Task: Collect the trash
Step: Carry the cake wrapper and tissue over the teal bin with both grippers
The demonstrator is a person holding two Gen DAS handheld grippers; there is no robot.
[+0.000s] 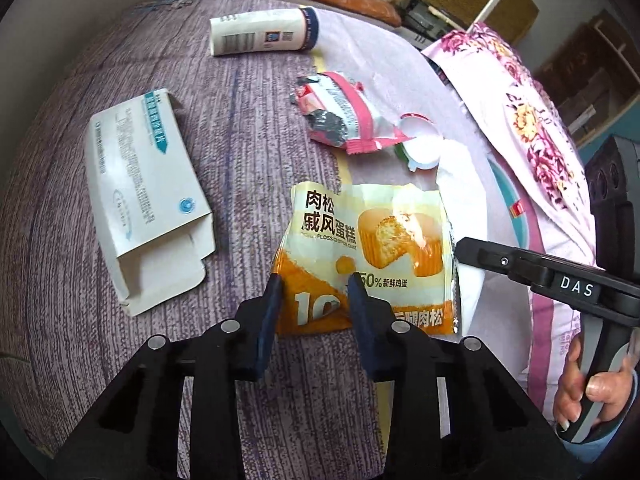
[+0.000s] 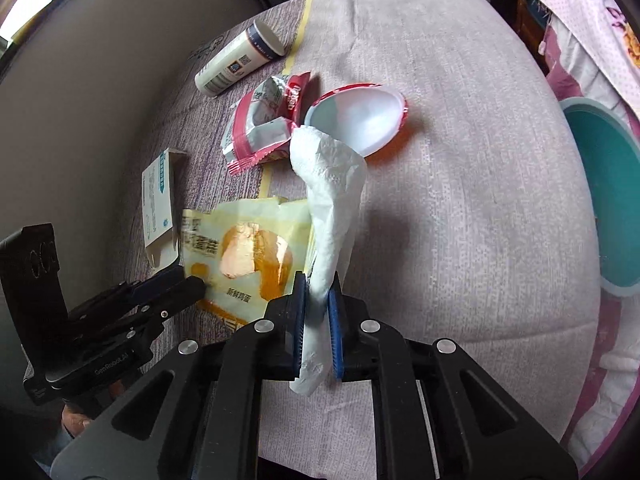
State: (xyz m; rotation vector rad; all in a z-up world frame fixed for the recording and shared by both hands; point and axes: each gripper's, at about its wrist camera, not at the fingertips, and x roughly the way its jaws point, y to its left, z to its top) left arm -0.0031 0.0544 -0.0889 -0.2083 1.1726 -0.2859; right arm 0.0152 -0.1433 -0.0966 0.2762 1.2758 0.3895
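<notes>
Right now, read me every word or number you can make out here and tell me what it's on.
"肉松 戚风蛋糕", "50% 新鲜鸡蛋", "10": yellow cake wrapper.
"DAS": right gripper.
"GenRobot.AI": left gripper.
White carton, white bottle and pink wrapper: print too small or blurred.

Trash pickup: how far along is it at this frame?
Nothing looks binned yet. In hand: right hand-held gripper is shut on the tissue; left hand-held gripper straddles the cake wrapper's edge. Left: box, bottle, pink wrapper, lid.
</notes>
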